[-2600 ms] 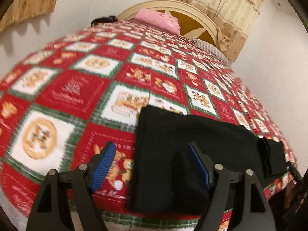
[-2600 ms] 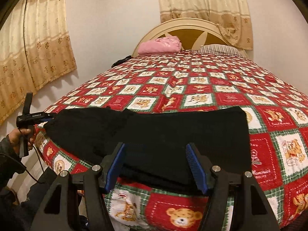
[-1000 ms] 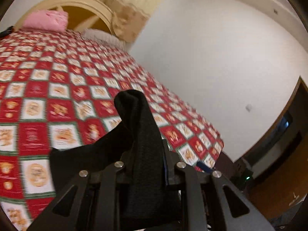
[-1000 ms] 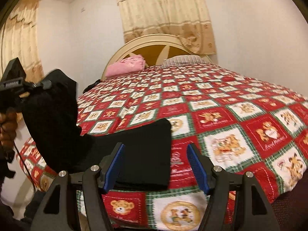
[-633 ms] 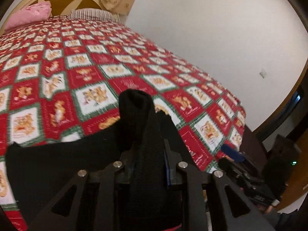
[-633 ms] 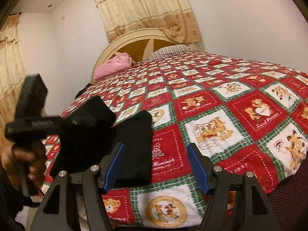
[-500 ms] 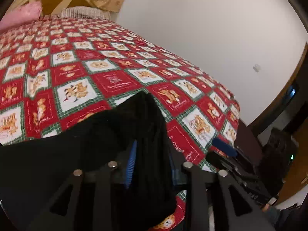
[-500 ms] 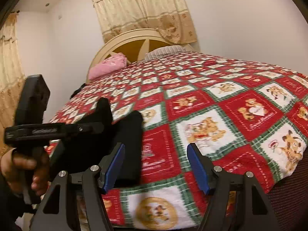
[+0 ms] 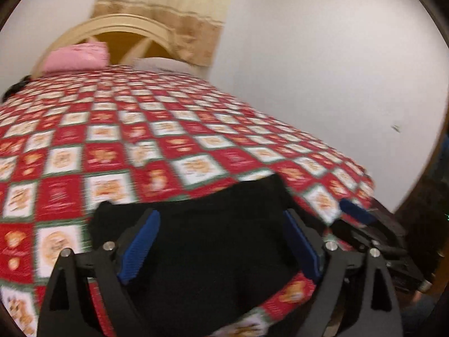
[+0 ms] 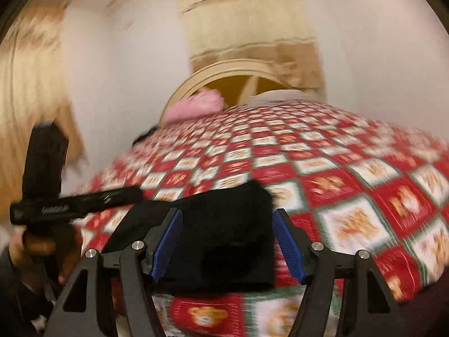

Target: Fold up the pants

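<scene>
Both of your tools are spread wide with nothing clamped. Your left hand-held gripper (image 9: 221, 244) has its ribbed blue pads (image 9: 139, 248) apart over the pants (image 9: 213, 241); the fabric sits between and below them, not pinched. Your right hand-held gripper (image 10: 228, 248) is the same: pads wide, hovering over the near edge of the pants (image 10: 224, 233).

Pants are black, matte, soft knit-looking cloth, folded into a thick roughly rectangular stack at the foot edge of the bed (image 9: 196, 129). Corners are rounded, layers slightly uneven on the left side in the left wrist view.

Bed cover is a quilted checker of red and white squares with green borders and bear prints. Pink pillow (image 9: 75, 59) and a pale one lie at the far end against a curved cream headboard (image 9: 118, 25). Beige patterned curtain (image 9: 179, 14) hangs behind it.

Right wrist view is motion-blurred; your left hand (image 10: 45, 250) shows there, wrapped round the black handle of its tool.
</scene>
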The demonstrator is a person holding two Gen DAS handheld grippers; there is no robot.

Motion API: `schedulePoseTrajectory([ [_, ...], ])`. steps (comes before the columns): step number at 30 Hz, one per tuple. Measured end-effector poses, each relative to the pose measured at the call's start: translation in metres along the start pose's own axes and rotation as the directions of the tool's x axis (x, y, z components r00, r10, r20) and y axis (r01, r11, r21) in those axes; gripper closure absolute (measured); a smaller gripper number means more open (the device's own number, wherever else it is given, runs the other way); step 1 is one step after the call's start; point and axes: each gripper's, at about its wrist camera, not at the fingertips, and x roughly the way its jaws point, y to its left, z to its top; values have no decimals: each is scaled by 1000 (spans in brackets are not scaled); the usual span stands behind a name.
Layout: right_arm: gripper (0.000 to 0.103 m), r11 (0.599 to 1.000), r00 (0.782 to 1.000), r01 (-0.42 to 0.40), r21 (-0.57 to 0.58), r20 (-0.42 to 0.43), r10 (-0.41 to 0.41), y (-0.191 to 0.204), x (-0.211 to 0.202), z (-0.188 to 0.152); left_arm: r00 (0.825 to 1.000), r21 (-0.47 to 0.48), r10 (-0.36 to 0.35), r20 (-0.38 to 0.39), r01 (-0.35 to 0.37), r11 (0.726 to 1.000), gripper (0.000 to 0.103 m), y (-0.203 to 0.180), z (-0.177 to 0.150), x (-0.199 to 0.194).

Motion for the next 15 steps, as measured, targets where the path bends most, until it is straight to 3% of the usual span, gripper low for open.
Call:
schedulePoseTrajectory([
  [4, 35, 999, 996, 42, -36, -72, -44, 21, 24, 3, 996, -48, 82, -32, -83, 995, 12, 28, -18, 6],
  [6, 50, 994, 986, 110, -15, -127, -111, 11, 36, 0, 994, -67, 96, -53, -100, 993, 12, 39, -25, 9],
  [9, 51, 975, 946, 218, 30, -253, -204, -24, 51, -15, 990, -86, 113, -85, -120, 989, 9, 50, -36, 16],
  [10, 51, 972, 937, 227, 52, -284, -204, -37, 55, -22, 988, -91, 119, -97, -128, 988, 9, 52, -40, 21],
  [12, 51, 968, 947, 183, 171, -296, -127, -60, 51, -28, 987, -92, 118, -111, -128, 987, 9, 55, -45, 23],
  [15, 51, 974, 949, 191, 122, -278, -152, -53, 44, -20, 986, -87, 117, -122, -129, 988, 9, 57, -51, 23],
])
